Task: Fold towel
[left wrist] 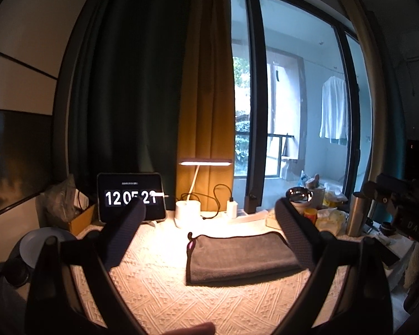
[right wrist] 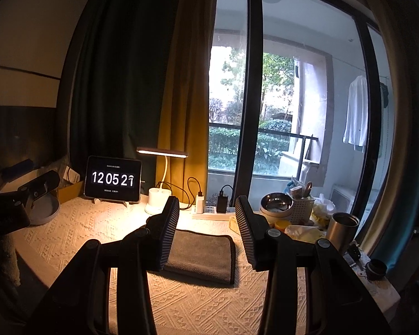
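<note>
Both the left gripper (left wrist: 209, 217) and the right gripper (right wrist: 206, 212) have their jaws wide open and hold nothing. The grey towel (left wrist: 237, 256) lies flat on the bench (left wrist: 159, 293), already folded into a small neat shape, just under and ahead of the jaws. I think another fold needs both jaws to pinch two corners together and lift them evenly.

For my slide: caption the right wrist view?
Open right gripper above a folded grey towel on a lamp-lit table.
</note>
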Demonstrator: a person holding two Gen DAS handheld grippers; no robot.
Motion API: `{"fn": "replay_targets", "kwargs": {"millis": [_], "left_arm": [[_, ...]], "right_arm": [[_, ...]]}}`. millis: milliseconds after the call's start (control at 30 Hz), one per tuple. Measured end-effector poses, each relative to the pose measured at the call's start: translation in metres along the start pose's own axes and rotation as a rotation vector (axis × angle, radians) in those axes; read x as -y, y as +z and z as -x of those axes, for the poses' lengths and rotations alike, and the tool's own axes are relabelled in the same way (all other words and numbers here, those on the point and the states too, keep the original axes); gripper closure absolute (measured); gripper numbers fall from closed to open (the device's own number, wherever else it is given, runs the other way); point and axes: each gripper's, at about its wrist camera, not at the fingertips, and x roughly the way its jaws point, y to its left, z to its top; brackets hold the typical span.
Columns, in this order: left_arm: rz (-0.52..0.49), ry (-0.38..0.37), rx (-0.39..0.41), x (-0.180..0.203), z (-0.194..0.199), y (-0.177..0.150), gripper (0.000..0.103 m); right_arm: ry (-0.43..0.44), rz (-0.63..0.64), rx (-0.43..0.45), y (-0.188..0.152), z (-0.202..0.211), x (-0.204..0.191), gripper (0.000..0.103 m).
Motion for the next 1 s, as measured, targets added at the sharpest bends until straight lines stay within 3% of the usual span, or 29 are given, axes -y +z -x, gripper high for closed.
{"fn": "replay_targets", "kwargs": {"millis": [1000], "left_arm": [[-0.014,-0.015,-0.005,0.0043,0.0048,0.0041,0.008]], "right_arm": [[-0.005,-0.014,0.003,-0.0015,0.0094,0.0073,0.059]]}}
